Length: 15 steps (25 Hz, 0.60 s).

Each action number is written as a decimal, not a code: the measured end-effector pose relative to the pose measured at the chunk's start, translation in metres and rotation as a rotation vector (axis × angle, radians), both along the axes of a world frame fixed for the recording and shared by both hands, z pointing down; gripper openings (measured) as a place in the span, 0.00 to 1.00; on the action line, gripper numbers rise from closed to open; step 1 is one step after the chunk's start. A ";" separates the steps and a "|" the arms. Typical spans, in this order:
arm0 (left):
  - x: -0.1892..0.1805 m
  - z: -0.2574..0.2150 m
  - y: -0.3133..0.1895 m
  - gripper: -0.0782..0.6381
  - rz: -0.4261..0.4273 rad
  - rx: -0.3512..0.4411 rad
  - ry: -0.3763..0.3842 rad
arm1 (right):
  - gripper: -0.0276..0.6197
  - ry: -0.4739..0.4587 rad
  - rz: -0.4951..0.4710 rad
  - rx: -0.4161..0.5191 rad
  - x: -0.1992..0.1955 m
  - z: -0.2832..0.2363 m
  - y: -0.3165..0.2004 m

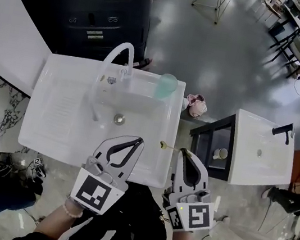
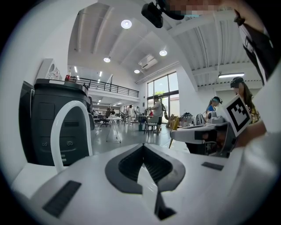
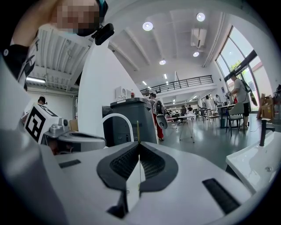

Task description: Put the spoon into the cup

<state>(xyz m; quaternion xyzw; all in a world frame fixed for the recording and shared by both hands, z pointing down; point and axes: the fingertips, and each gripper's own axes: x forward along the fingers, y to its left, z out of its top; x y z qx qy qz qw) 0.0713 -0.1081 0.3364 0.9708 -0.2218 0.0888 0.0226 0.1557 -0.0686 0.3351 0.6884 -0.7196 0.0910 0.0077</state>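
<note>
A thin gold spoon (image 1: 168, 146) sticks out to the left from the tips of my right gripper (image 1: 185, 151), which is shut on its handle. In the right gripper view the handle (image 3: 137, 131) rises as a thin line from between the closed jaws. A pale green translucent cup (image 1: 166, 85) stands on the far right rim of the white sink (image 1: 46, 128), beyond both grippers. My left gripper (image 1: 138, 141) hovers over the sink's near right part, jaws closed with nothing between them (image 2: 142, 146).
A white curved faucet (image 1: 117, 54) rises at the sink's back, with the drain (image 1: 119, 119) below it. A black cabinet (image 1: 84, 3) stands behind. To the right are a pink object (image 1: 197, 104), a mug (image 1: 220, 153) and a second white basin (image 1: 261, 155) with a black tap.
</note>
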 end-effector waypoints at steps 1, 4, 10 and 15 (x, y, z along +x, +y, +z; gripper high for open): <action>0.002 0.000 -0.001 0.11 -0.005 -0.001 0.001 | 0.05 -0.001 -0.007 -0.002 0.001 0.000 -0.001; 0.008 -0.002 -0.007 0.11 -0.020 0.013 -0.001 | 0.05 0.002 -0.034 -0.003 0.004 0.001 -0.006; 0.015 -0.007 -0.014 0.11 -0.078 0.021 -0.001 | 0.05 0.051 -0.088 0.001 0.014 -0.006 -0.014; 0.010 -0.009 -0.020 0.11 -0.121 0.029 0.001 | 0.05 0.042 -0.124 0.013 0.013 -0.008 -0.024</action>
